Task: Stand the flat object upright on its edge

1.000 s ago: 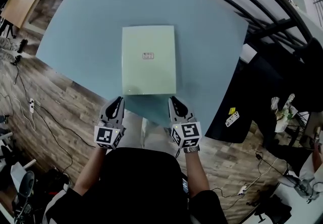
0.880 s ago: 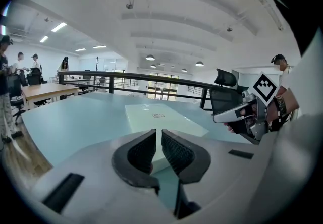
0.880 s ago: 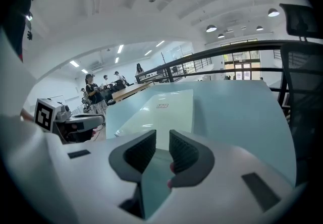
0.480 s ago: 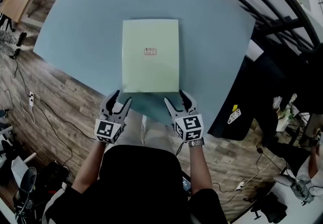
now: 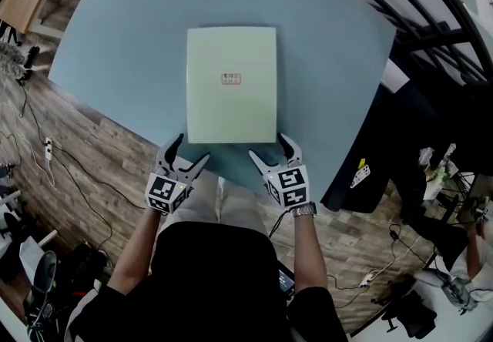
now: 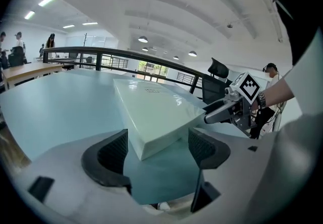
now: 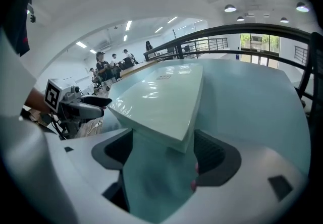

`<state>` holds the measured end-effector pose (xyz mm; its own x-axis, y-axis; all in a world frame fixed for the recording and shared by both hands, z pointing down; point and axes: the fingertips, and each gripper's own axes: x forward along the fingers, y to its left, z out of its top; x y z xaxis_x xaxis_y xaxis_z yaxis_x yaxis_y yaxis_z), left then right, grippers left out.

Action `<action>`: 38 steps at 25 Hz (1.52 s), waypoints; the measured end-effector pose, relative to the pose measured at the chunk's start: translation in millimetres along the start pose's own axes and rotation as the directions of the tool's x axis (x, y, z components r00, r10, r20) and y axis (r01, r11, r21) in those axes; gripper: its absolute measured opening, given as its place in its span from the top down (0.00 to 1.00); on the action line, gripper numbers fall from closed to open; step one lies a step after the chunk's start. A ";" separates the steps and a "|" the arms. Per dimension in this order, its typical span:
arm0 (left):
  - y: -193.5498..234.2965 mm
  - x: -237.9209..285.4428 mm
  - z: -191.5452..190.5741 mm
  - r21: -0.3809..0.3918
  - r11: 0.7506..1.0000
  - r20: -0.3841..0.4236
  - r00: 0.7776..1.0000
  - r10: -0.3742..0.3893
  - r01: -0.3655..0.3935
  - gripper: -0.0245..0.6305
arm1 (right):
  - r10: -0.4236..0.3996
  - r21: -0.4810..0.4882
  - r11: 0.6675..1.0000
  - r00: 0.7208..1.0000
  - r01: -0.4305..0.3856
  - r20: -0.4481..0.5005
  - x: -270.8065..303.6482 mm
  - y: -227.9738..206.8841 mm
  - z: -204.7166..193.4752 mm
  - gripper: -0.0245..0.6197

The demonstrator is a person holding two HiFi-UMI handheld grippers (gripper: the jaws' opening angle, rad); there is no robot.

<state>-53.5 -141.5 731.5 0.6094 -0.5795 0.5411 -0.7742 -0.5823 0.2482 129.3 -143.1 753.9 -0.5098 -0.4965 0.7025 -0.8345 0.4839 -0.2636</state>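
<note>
Pale green flat box [image 5: 231, 85], closed, lying flat, blue table [image 5: 115, 48]

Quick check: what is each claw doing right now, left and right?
Left claw: opening, holding nothing; pale green box corner between, untouched.
Right claw: opening, holding nothing; box's other near corner between, untouched.

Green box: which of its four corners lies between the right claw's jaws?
The near right corner: the right claw, jaws opening, frames it without touching. The left claw, also opening, frames the near left corner.
</note>
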 end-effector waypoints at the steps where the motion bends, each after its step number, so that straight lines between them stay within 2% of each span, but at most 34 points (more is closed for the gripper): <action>1: 0.4 1.8 -1.9 0.002 1.000 -0.009 1.000 -0.005 0.005 0.42 | 0.000 -0.005 1.000 1.000 -0.001 -0.007 2.4 -1.1 -0.4 0.42; 17: -1.0 21.4 -16.6 0.031 0.998 -0.074 0.996 -0.048 0.050 0.42 | -0.014 -0.036 0.999 0.999 0.013 -0.053 22.7 -6.5 -7.2 0.42; 38: -1.0 22.5 -18.2 0.008 0.999 -0.076 0.996 -0.053 0.054 0.42 | -0.020 -0.052 0.998 0.999 0.018 -0.038 21.2 -3.7 -7.6 0.42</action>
<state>-42.2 -143.6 758.0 0.6349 -0.5028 0.5867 -0.7387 -0.6174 0.2703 123.1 -150.0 774.7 -0.4851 -0.4785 0.7319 -0.8313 0.5120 -0.2163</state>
